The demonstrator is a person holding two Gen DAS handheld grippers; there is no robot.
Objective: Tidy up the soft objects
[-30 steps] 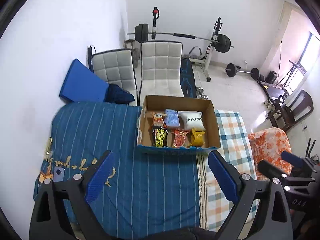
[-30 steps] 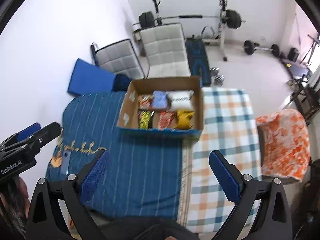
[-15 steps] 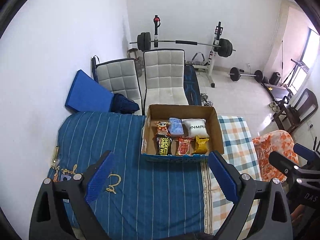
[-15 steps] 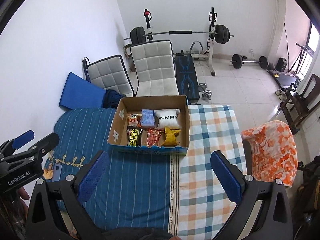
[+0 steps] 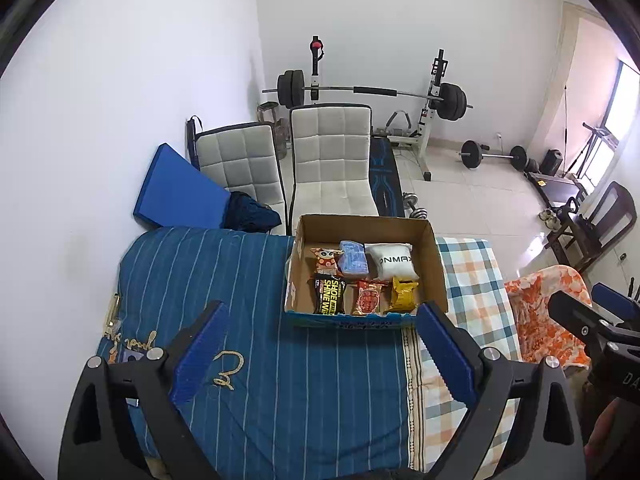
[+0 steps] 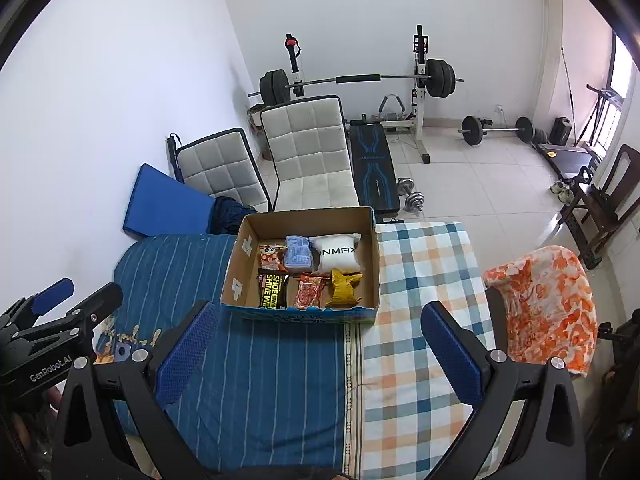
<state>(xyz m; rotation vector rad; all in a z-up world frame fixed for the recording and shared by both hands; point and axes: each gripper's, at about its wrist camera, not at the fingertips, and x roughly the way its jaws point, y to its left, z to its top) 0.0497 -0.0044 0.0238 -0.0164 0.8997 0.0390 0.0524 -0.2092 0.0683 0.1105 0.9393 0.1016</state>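
Note:
A cardboard box (image 5: 434,264) (image 6: 372,264) sits on a table covered with blue striped cloth (image 5: 224,280) and checked cloth (image 6: 424,280). Inside lie several soft packs: a white pouch (image 5: 391,262) (image 6: 337,255), a blue pack (image 5: 353,258) (image 6: 298,255), a cartoon snack bag (image 5: 325,260), a black shoe-wipes pack (image 5: 330,295) (image 6: 273,289), a red pack (image 5: 368,298) (image 6: 309,290) and a yellow pack (image 5: 405,294) (image 6: 343,286). My left gripper (image 5: 320,356) is open and empty, held high and back from the box. My right gripper (image 6: 316,352) is open and empty, likewise back from it.
Two white padded chairs (image 5: 332,160) and a blue mat (image 5: 176,192) stand behind the table. A barbell rack (image 5: 372,92) and weights are further back. A chair with orange floral cloth (image 6: 548,304) is to the right. A phone-like item (image 6: 122,350) lies at the table's left.
Both grippers have pulled up and back from the box, so it looks smaller and more of the room shows. Both stay open and empty.

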